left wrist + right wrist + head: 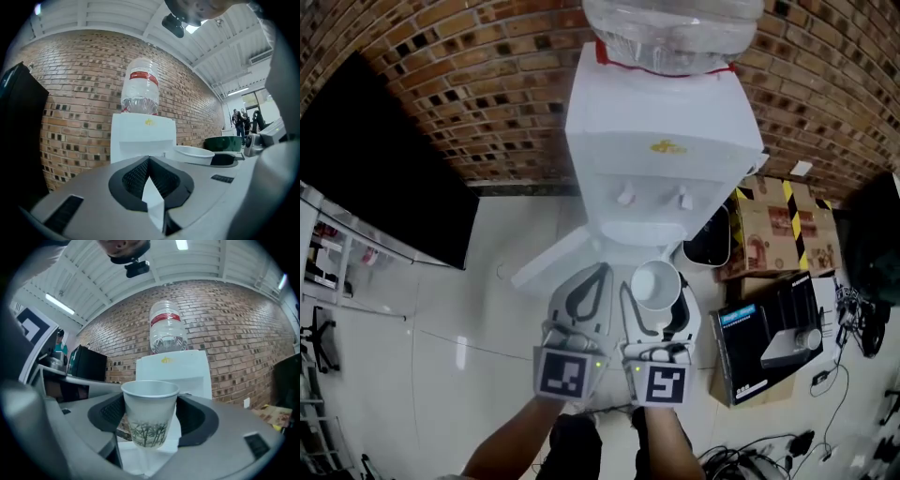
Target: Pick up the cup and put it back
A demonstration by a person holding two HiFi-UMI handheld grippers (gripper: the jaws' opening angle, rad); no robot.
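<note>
A white paper cup (656, 284) with a green bamboo print hangs in the air in front of the white water dispenser (661, 159), just below its two taps. My right gripper (657, 298) is shut on the cup, one black pad on each side. In the right gripper view the cup (150, 413) stands upright between the jaws, its mouth open upward, with the dispenser (183, 369) behind it. Close beside it on the left, my left gripper (602, 274) is shut and holds nothing. In the left gripper view, its tips (149, 159) meet, and the cup's rim (190, 153) shows to the right.
A clear water bottle (673, 33) tops the dispenser, which stands against a brick wall. A black panel (384, 169) leans at the left. To the right are a black bin (710, 239), a cardboard box (783, 230), a dark box (769, 342) and floor cables (806, 441).
</note>
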